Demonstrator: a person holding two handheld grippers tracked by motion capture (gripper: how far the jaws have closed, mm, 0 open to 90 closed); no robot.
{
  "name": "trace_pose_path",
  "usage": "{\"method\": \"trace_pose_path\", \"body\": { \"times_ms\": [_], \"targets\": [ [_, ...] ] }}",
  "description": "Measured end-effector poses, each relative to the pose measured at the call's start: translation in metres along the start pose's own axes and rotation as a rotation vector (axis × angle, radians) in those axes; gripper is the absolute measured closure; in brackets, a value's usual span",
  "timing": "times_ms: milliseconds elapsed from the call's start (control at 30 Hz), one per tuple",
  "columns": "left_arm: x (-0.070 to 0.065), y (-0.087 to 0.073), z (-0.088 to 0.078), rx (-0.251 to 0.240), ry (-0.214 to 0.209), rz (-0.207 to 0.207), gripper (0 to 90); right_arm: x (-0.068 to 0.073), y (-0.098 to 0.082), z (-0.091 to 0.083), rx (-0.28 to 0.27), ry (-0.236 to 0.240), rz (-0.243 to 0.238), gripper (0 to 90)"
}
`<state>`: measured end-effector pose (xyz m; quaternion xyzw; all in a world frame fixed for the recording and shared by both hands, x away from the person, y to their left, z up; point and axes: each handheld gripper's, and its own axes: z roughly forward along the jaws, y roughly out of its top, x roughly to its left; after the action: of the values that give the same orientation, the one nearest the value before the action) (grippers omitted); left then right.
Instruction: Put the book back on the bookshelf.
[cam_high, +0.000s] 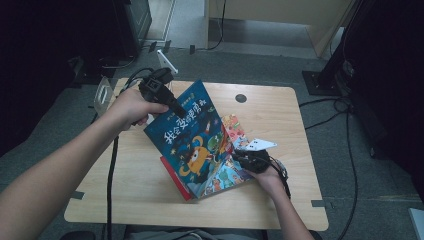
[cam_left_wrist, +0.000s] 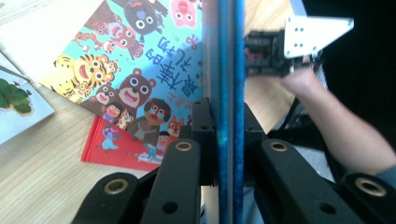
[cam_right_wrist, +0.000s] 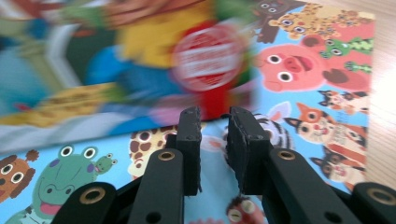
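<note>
left gripper (cam_high: 176, 107) clamps the top edge of a dark blue hardcover picture book with an orange monster on its cover (cam_high: 192, 137), lifted and tilted at about 11 o'clock from worktop centre. beneath it lies a light blue cartoon-animal picture book (cam_high: 227, 175) flat on the pale wooden worktop (cam_high: 125, 185). right gripper (cam_high: 239, 156), at 4 o'clock, jaws a narrow gap apart with nothing between, over the animal book.
</note>
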<state>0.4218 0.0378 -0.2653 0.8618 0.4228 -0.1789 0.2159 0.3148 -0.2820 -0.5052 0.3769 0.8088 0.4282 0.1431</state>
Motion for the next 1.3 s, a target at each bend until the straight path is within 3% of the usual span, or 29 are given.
{"method": "trace_pose_path", "body": {
  "times_ms": [100, 267, 533, 800, 1000, 1100, 1133, 1300],
  "targets": [
    [-0.007, -0.001, -0.003, 0.016, 0.015, 0.024, 83.9, -0.005, 0.003, -0.002, 0.022, 0.008, 0.009, 72.9],
    [-0.009, -0.007, -0.010, 0.005, 0.019, 0.062, 83.7, -0.007, 0.004, -0.002, 0.012, 0.011, 0.019, 64.9],
    [0.004, -0.032, -0.037, -0.067, 0.004, 0.011, 83.7, -0.009, 0.007, 0.003, 0.004, 0.016, 0.023, 60.7],
    [0.011, -0.053, -0.054, -0.086, 0.020, -0.005, 83.6, -0.009, 0.010, 0.006, -0.023, -0.004, 0.042, 57.5],
    [0.021, -0.073, -0.063, -0.104, 0.026, -0.031, 83.4, -0.014, 0.014, 0.013, 0.015, 0.003, 0.089, 55.1],
    [0.028, -0.084, -0.068, -0.118, 0.013, -0.055, 83.3, -0.014, 0.015, 0.015, 0.009, -0.002, 0.080, 54.7],
    [0.034, -0.091, -0.072, -0.128, 0.006, -0.080, 83.3, -0.013, 0.016, 0.017, 0.022, -0.005, 0.072, 54.3],
    [0.039, -0.104, -0.078, -0.141, 0.014, -0.098, 83.1, -0.014, 0.019, 0.019, 0.035, -0.019, 0.079, 53.5]
  ]
}}
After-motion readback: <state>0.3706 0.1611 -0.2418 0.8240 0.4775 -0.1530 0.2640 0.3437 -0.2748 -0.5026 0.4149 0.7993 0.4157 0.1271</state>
